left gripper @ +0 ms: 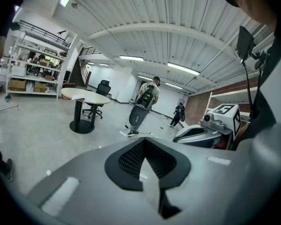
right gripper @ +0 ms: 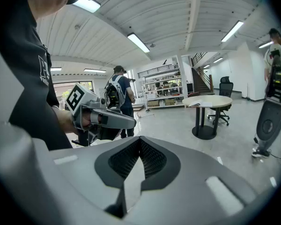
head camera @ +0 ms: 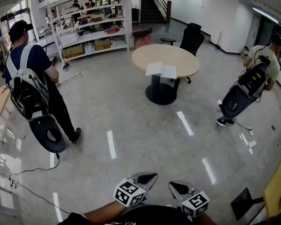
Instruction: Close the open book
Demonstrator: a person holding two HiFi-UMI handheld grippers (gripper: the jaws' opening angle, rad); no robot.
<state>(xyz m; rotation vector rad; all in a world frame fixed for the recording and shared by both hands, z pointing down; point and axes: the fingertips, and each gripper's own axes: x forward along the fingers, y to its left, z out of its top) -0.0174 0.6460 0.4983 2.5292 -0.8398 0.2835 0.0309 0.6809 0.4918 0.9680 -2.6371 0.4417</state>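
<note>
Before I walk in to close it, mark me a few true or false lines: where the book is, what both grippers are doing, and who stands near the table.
1. The book lies open on the round table. True.
2. The left gripper grips the book. False: its jaws are together on nothing, and the table is far across the floor.
3. The right gripper has its jaws together and holds nothing. True.
4. A person stands between the grippers and the table. False: one person stands off to the left, and a second person off to the right.
5. A black chair stands behind the table. True.
</note>
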